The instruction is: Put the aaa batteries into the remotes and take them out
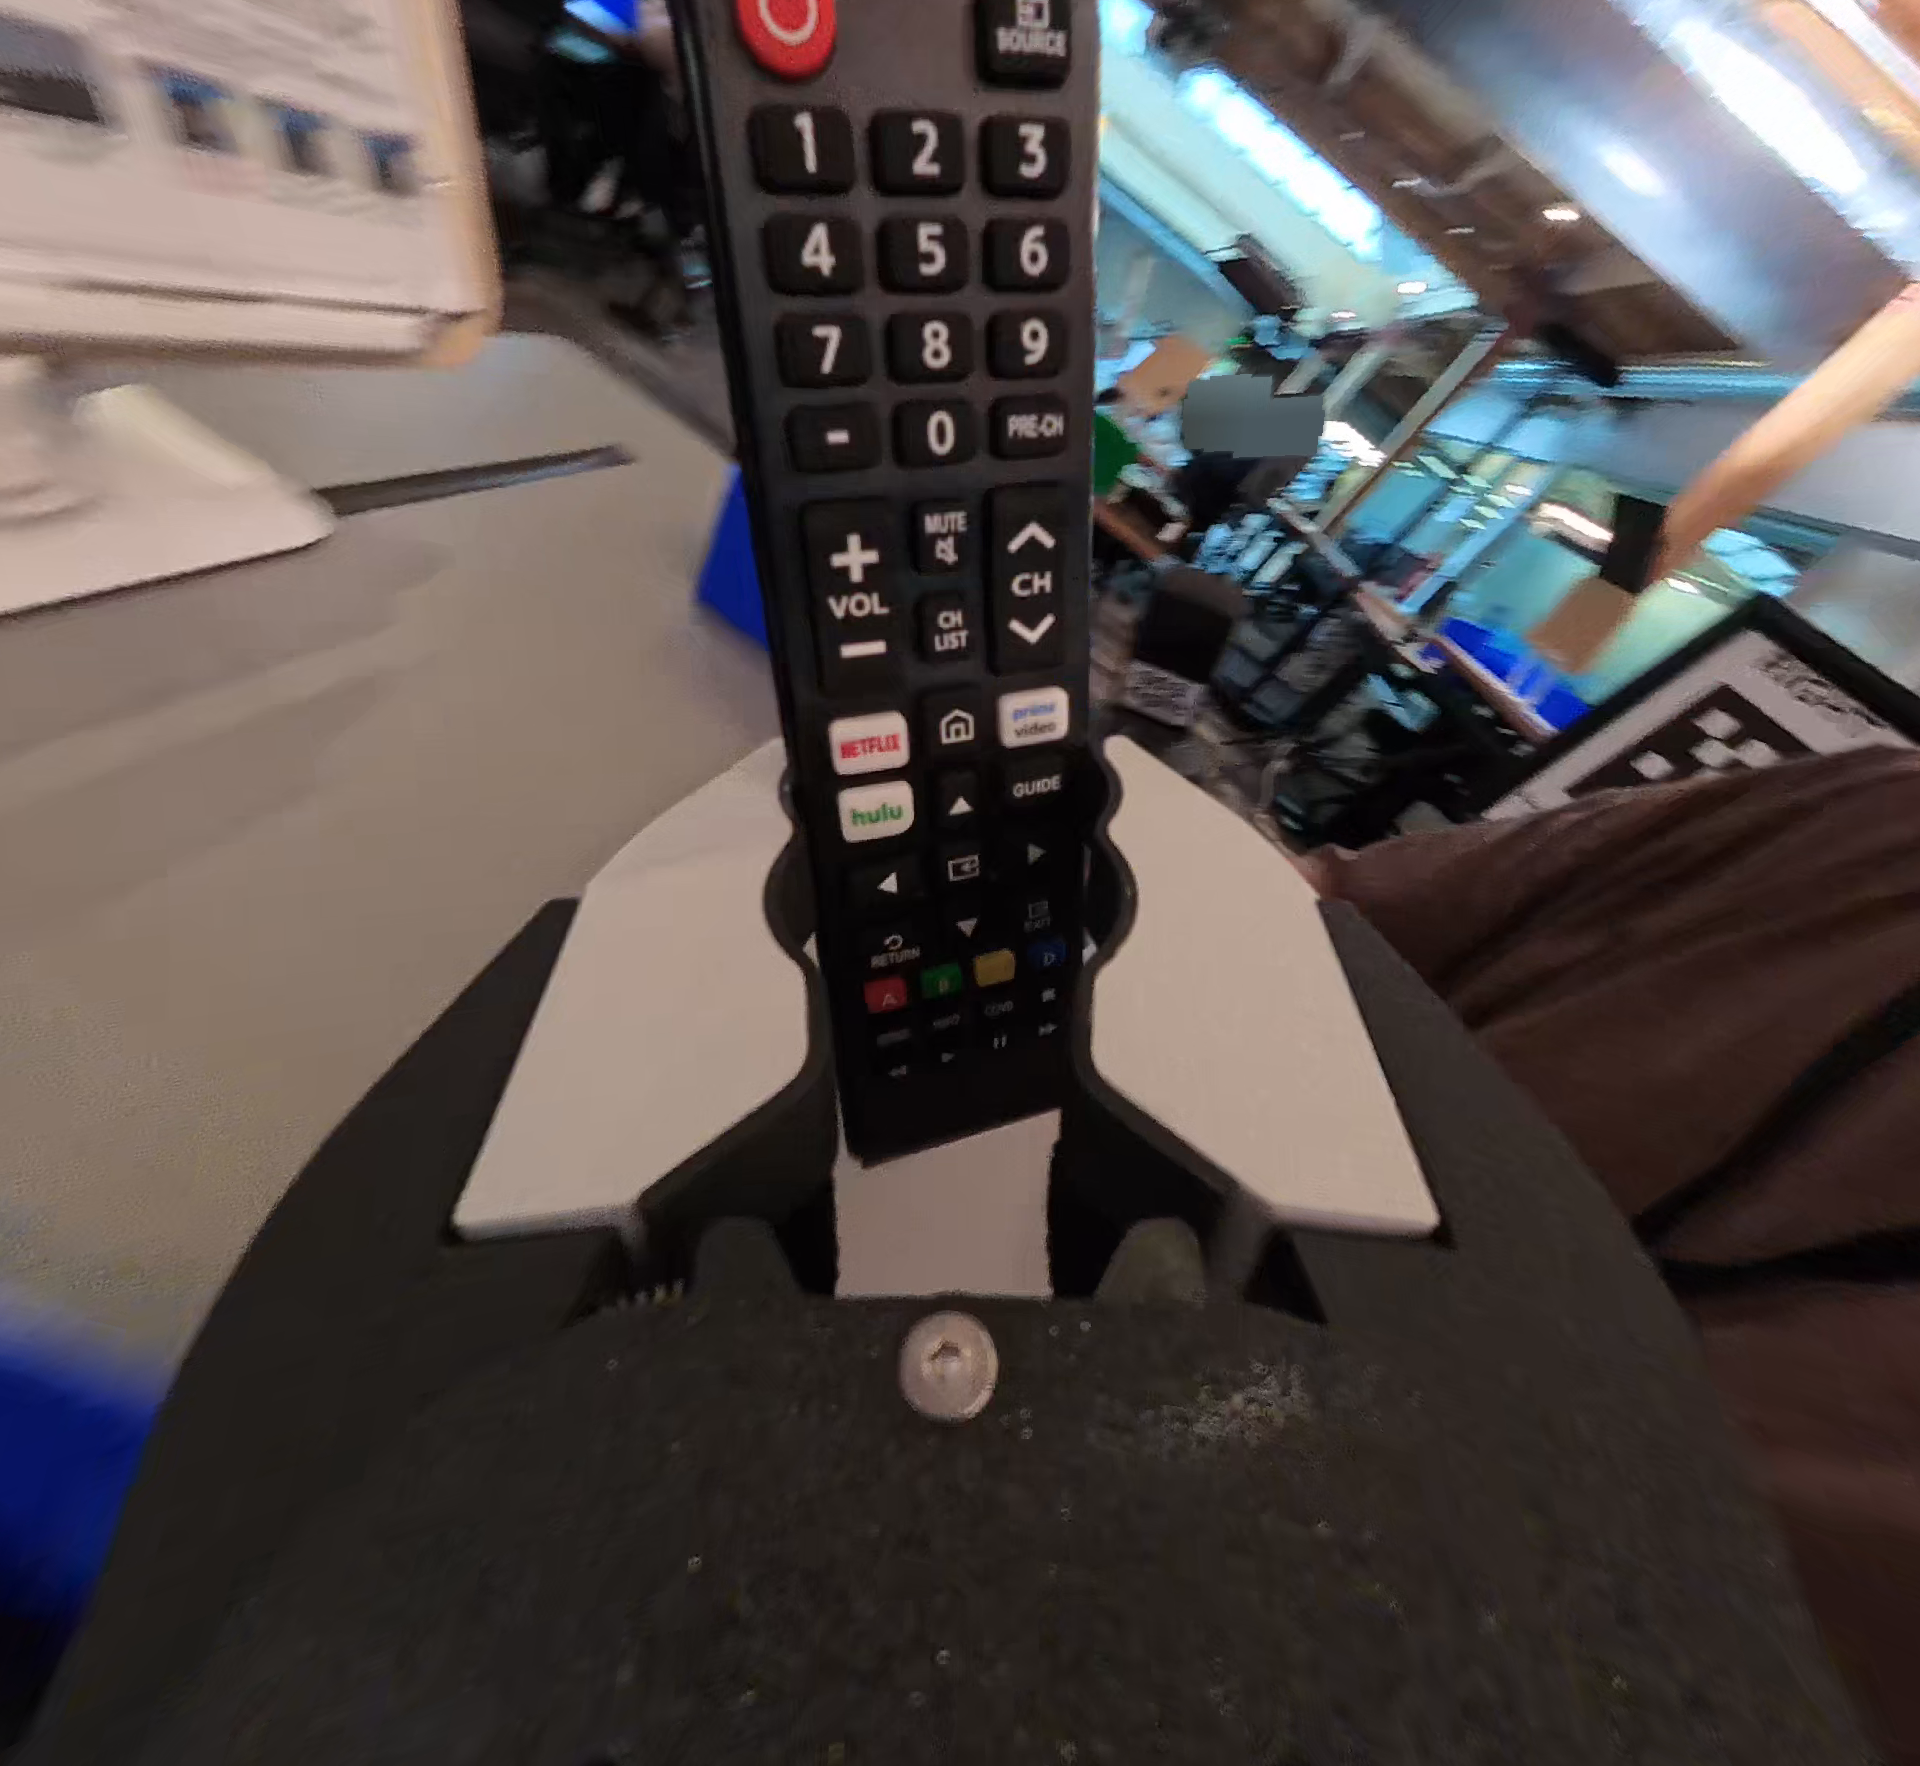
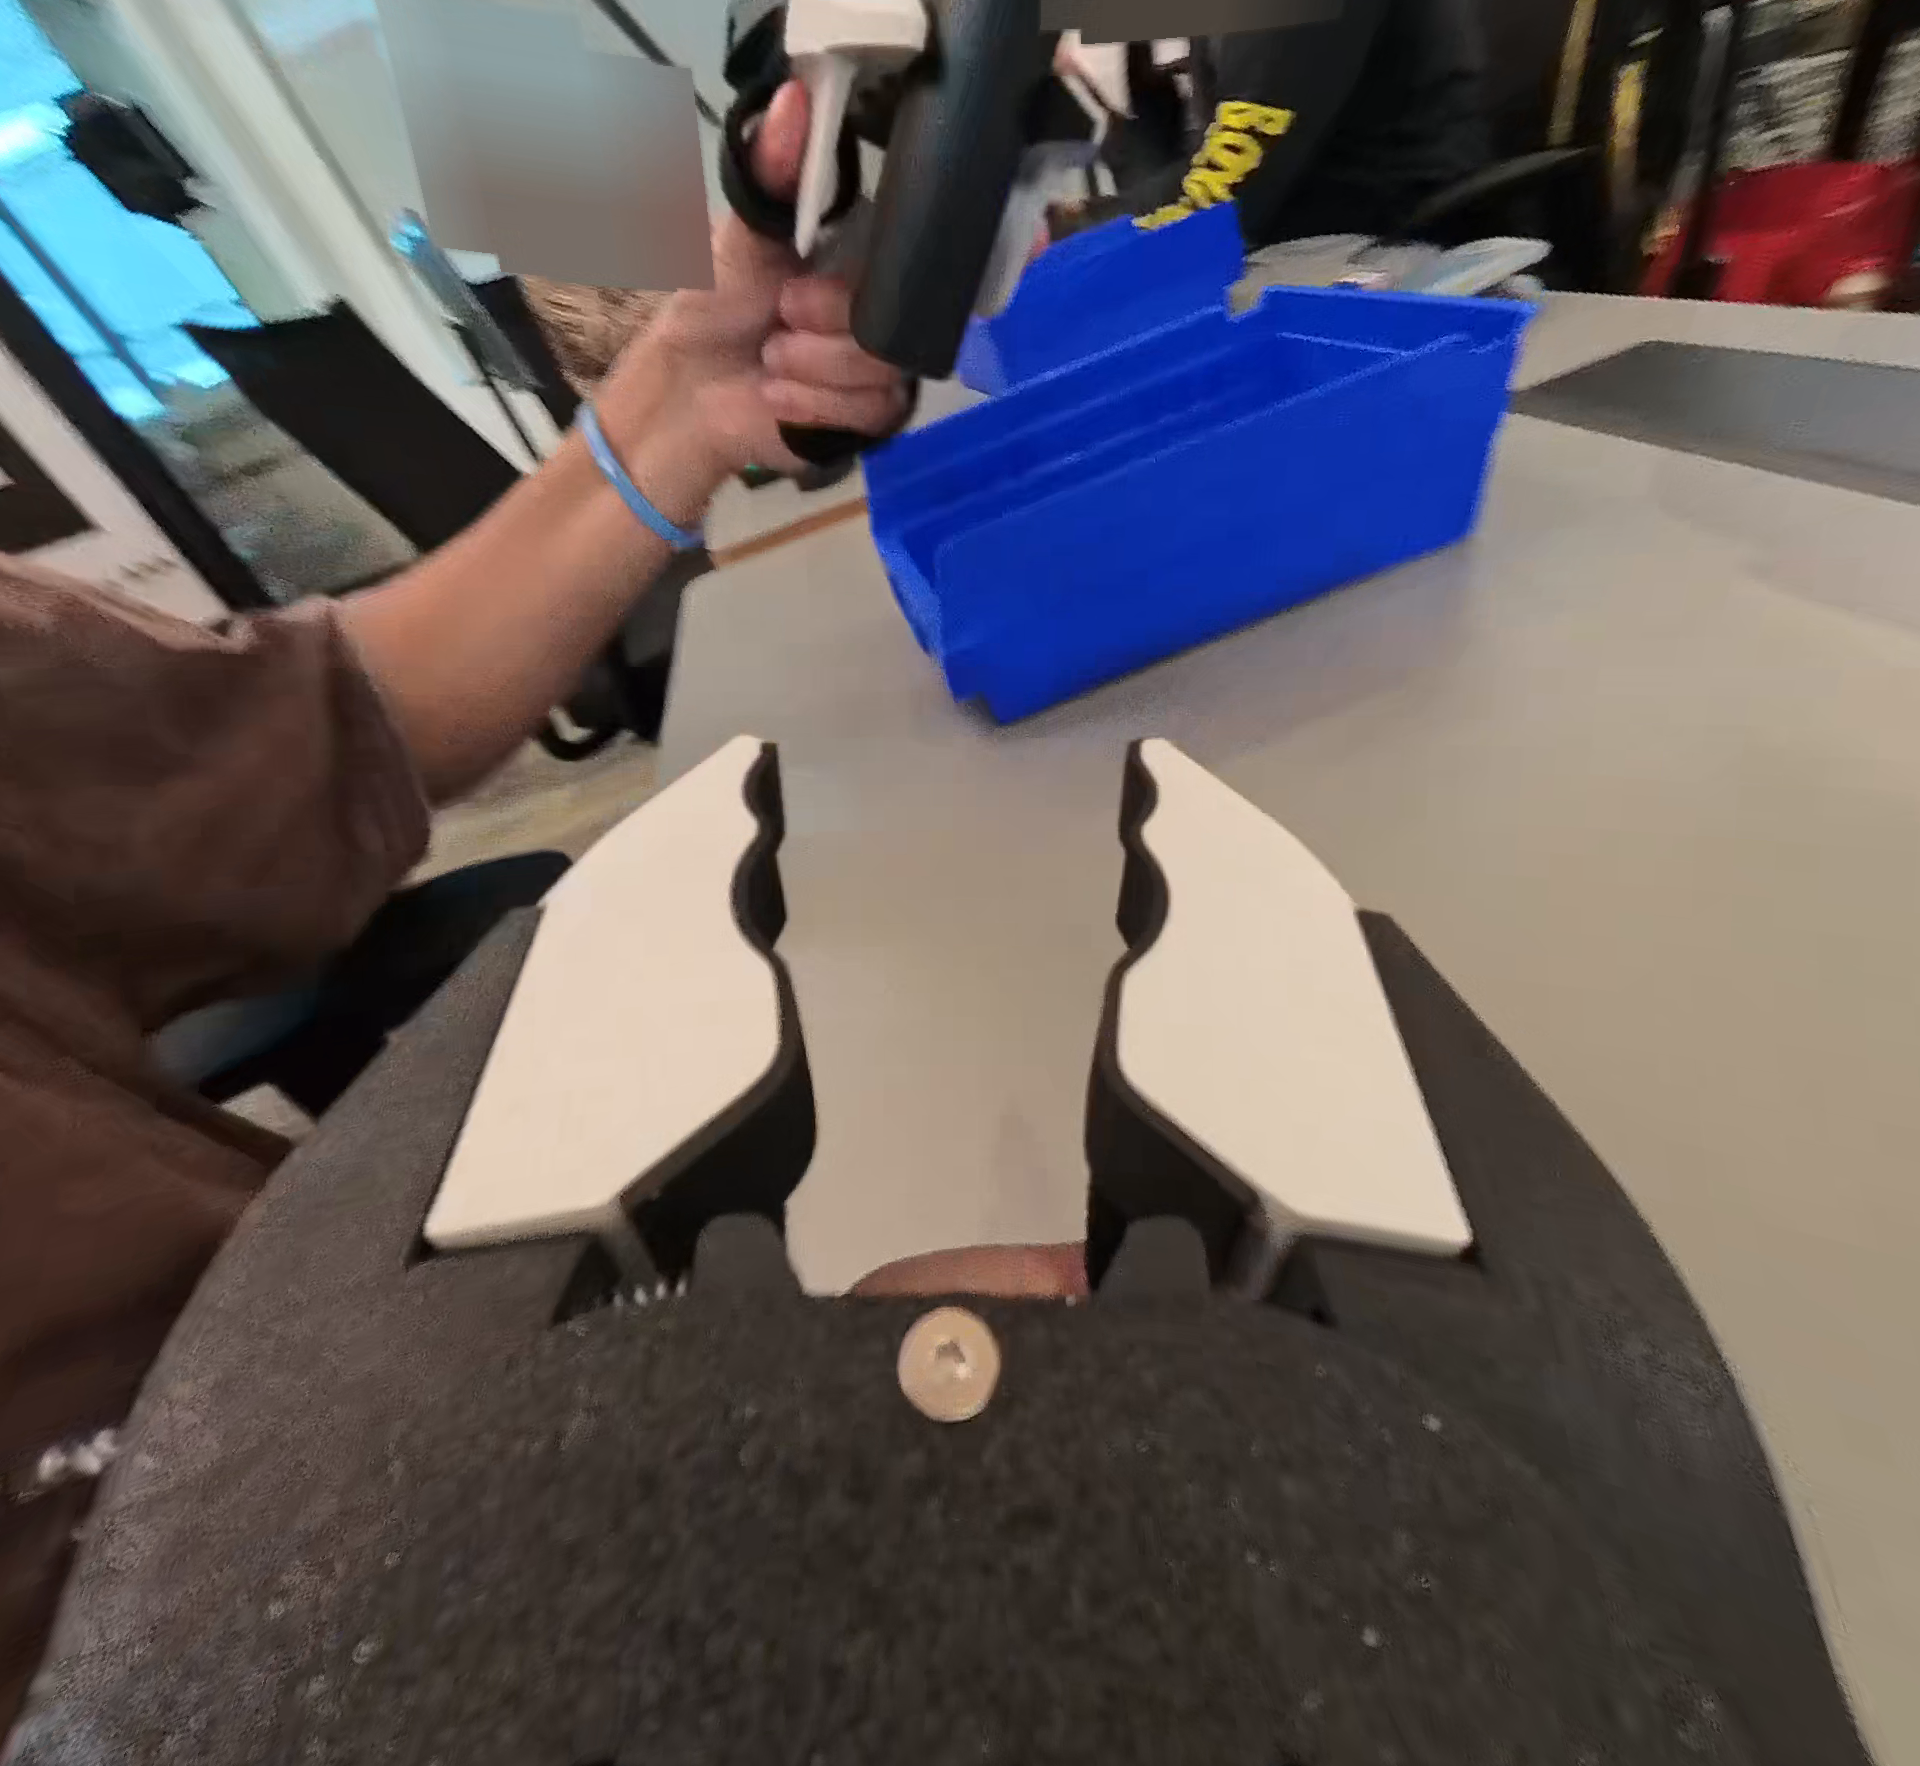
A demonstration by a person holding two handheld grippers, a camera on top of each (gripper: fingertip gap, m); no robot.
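- While the left gripper point(image 1: 951, 869) is raised off the grey table point(image 2: 1558, 781), its fingers are closed on the lower end of a black remote point(image 1: 914, 428), which is thus carried in the air, button side toward the camera.
- Grip falls on the narrow sides of the remote near the arrow keys; most of its length stands unsupported beyond the fingertips point(image 1: 717, 895).
- Right gripper point(image 2: 951, 843) hangs low over the table with its fingers spread wide and nothing between them.
- A blue bin point(image 2: 1195, 511) sits on the table beyond the right gripper; a second blue bin point(image 2: 1101, 282) stands just behind it. No batteries can be made out in either view.
- Risk, judged: with hold taken so near one end, the remote could pivot or slip between the fingers if swung quickly or pressed at its far end.
- Risk, judged: the battery cover faces away from the camera and is unseen, so an approach by the right gripper would have to be made from the back.
- Long axis runs straight out along the left gripper's fingers; the end with the red power button point(image 1: 784, 7) points away, tilted slightly left.
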